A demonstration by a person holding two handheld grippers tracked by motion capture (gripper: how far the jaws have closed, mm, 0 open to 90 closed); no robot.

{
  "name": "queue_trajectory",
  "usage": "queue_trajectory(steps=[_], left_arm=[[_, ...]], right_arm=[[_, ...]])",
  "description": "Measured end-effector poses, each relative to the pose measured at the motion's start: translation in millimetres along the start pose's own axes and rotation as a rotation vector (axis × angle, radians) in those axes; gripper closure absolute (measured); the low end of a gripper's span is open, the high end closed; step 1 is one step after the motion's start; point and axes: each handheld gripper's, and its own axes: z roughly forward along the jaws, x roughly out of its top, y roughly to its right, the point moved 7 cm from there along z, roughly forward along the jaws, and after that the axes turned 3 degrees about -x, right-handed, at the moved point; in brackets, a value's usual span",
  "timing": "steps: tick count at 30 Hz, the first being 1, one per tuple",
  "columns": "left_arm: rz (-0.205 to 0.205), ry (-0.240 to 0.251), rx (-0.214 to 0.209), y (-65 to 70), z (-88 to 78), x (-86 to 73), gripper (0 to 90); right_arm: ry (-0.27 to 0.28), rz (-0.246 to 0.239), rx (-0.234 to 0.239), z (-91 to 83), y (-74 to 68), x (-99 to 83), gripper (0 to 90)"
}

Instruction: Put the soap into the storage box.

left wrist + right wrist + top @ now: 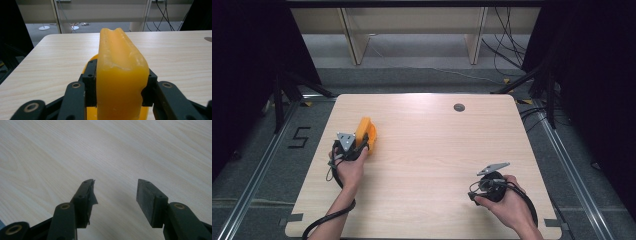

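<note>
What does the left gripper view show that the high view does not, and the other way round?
Left gripper view: the two pads press on the sides of the orange thing, which stands on edge, folded, with a groove along its top.

High view: the right gripper near the table's right front, jaws empty, both hands, a dark round disc at the table's far edge, and the floor around the table.

Both: the orange thing in the left gripper, the wooden table and the pale frame behind it.
</note>
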Motion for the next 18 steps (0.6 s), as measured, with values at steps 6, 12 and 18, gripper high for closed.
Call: queue_trajectory(steps=[6, 12, 18], left_arm=[[-0.005, -0.044, -0.017, 1.9, -3.1, 7.7, 43.6], [-0.027, -0.103, -0.038, 3.6, -11.6, 19.4, 31.4], [-0.037, -0.147, -0.066, -4.1, -16.1, 36.5, 26.5]], right_arm=[[0.001, -0.001, -0.002, -0.1, 0.3, 0.1, 48.4], [0.001, 0.001, -0.002, -0.6, 0.4, 0.3, 48.2], [-0.011, 0.014, -0.006, -2.3, -0.1, -1.0, 47.9]])
